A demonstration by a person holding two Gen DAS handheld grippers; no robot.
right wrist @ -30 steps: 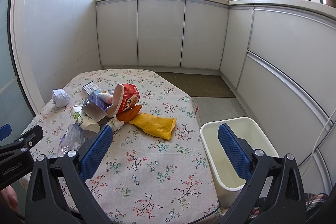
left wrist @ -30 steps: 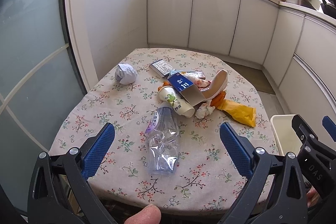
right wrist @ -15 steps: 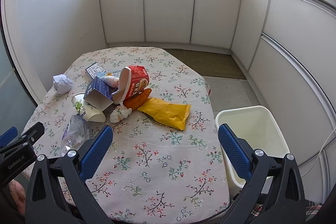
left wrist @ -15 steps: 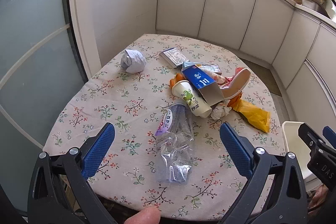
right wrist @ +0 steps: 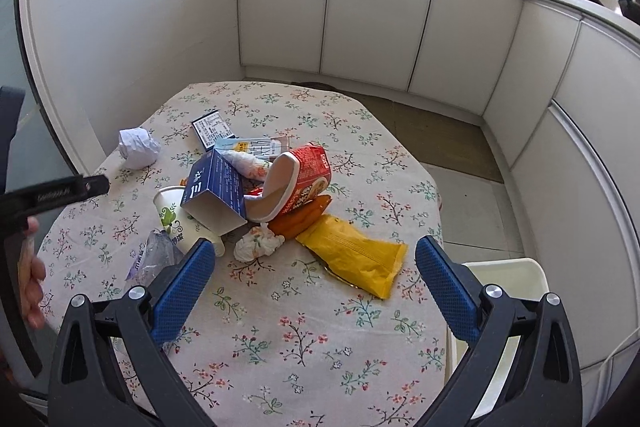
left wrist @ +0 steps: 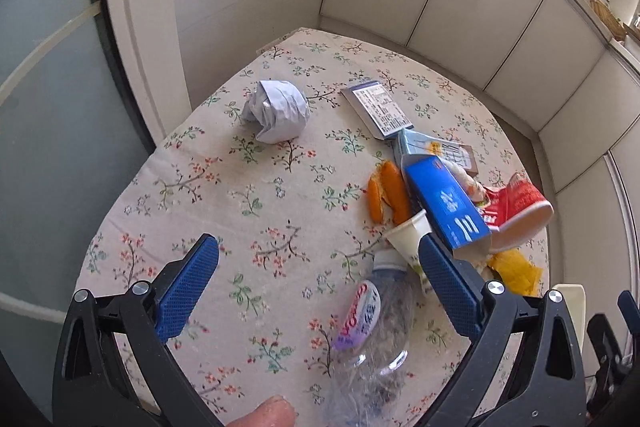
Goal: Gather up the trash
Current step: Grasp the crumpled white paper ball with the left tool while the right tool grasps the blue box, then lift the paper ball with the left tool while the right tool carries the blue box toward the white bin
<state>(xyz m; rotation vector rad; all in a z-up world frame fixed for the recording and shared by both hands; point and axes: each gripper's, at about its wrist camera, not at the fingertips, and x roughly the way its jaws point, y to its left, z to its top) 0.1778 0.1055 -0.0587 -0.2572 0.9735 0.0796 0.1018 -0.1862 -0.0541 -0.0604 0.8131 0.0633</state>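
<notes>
One plastic bottle (left wrist: 370, 339), one paper cup (right wrist: 176, 219), one paper ball (left wrist: 278, 113), two cartons (right wrist: 216, 189).

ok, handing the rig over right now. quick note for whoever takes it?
Left gripper: open, empty, over the near table edge by the crushed plastic bottle.
Right gripper: open, empty, above the yellow snack bag.
White bin stands off the table's right side; its inside is mostly hidden.
On the floral tablecloth: crumpled paper ball, blue carton, paper cup, red noodle cup, tissue wad.
Done: nothing picked up. Left: everything.
</notes>
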